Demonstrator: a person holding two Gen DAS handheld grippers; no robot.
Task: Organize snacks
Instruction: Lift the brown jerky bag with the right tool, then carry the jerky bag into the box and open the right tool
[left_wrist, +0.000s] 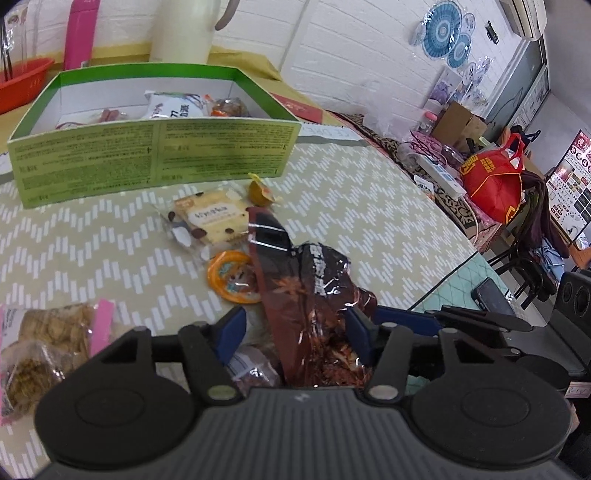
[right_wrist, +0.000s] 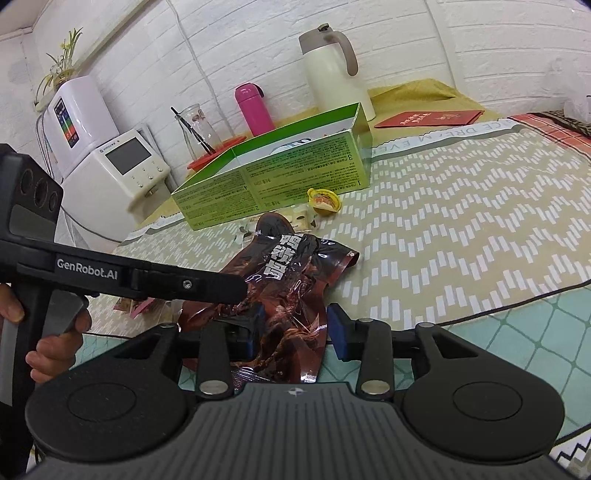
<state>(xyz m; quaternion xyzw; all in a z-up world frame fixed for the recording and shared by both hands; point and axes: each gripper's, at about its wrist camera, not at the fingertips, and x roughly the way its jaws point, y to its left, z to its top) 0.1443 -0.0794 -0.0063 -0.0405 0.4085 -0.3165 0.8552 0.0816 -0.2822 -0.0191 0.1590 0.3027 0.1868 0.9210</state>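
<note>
The tabletop (left_wrist: 369, 192), under a beige zigzag-patterned cloth, carries a green box (left_wrist: 155, 155) with low open walls at its far side; a few wrapped snacks lie inside, only partly seen over the near wall. Behind the box stand a cream jug (right_wrist: 334, 74) and a pink bottle (right_wrist: 253, 109).

A dark red-brown snack bag (left_wrist: 314, 306) is the nearest task item. It stands up off the cloth between the blue pads of the left tool (left_wrist: 295, 332), its lower end down among the fingers. The right-hand pad (left_wrist: 356, 332) lies against the bag's crinkled edge; the left-hand pad looks just clear of it, so I cannot tell whether the bag is truly pinched. The jaws stand about half open.

In the right wrist view the same bag also runs between the fingers of the right tool (right_wrist: 293, 332), which are about half open too. Its right pad (right_wrist: 338, 332) stands apart from the foil, and the other is partly covered by the left tool's finger crossing in front.

Ahead of the bag lie a cookie pack (left_wrist: 210, 221), an orange ring-shaped packet (left_wrist: 232, 277) and a small yellow jelly cup (right_wrist: 324, 199). A clear bag of biscuits (left_wrist: 48, 343) is cut off at the left edge. The bag's lettering is too creased to read.
</note>
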